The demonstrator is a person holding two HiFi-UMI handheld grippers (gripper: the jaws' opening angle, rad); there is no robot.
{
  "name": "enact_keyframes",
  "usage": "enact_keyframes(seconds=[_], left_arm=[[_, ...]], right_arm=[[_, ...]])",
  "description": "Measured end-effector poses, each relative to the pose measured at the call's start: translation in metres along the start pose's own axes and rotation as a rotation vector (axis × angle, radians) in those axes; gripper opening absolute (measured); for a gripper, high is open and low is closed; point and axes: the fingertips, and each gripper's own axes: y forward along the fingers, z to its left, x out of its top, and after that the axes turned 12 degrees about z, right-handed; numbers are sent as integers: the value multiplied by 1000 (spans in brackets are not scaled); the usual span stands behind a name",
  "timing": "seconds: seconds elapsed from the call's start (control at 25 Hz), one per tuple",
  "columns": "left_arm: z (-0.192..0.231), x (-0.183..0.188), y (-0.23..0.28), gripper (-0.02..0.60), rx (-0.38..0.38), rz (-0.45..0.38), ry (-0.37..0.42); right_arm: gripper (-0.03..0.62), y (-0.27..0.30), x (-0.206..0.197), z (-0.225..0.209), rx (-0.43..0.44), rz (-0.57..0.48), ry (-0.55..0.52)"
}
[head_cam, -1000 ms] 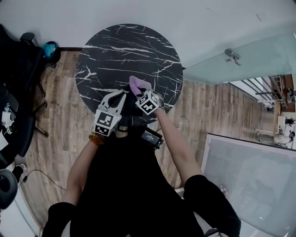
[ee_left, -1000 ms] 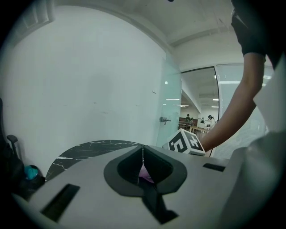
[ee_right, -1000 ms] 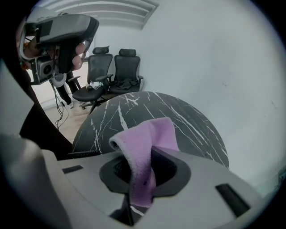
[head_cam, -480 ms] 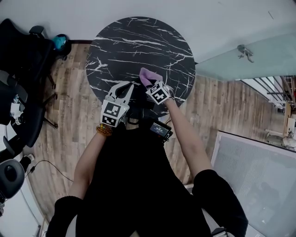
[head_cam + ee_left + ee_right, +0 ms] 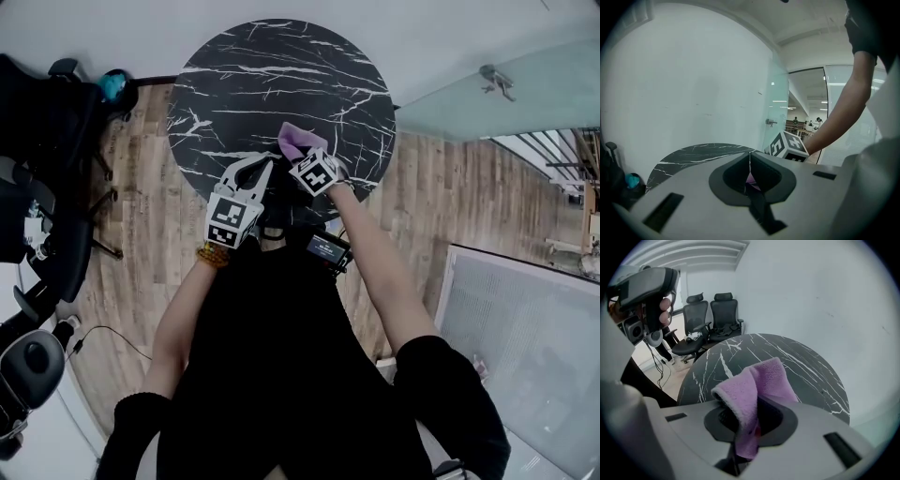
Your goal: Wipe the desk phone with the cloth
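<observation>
A round black marble table (image 5: 281,84) stands in front of me, and I see no desk phone in any view. My right gripper (image 5: 300,155) is over the table's near edge, shut on a purple cloth (image 5: 296,141). In the right gripper view the cloth (image 5: 759,380) bunches up out of the jaws and hangs down between them. My left gripper (image 5: 260,169) is just left of it, its jaws together with nothing between them. In the left gripper view the jaws (image 5: 750,157) meet in a thin line, and the right gripper's marker cube (image 5: 787,146) sits close on the right.
Black office chairs (image 5: 42,122) stand on the wooden floor at the left, and more chairs (image 5: 717,310) show in the right gripper view. A glass partition (image 5: 487,94) runs at the right. A small black device with a screen (image 5: 326,249) hangs at the person's waist.
The head view has shifted a little. Both grippers stay together at the table's near edge, the left now slightly closer to the right one. The cloth is still held.
</observation>
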Motion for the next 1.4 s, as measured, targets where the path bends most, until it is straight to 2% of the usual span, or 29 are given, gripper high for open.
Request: enact_keyframes(seconds=[0.2,0.88,1.4], left_arm=[[-2,-4,1,18,-12,6,3],[-6,-16,1,18,-32,32,13],[-8,-16,0,18,-34,38,15]], right_arm=[[58,3,-1,3,8,29,37],[57,1,-2,5,20,147,32],[57,6,-10,24,44,163,27]])
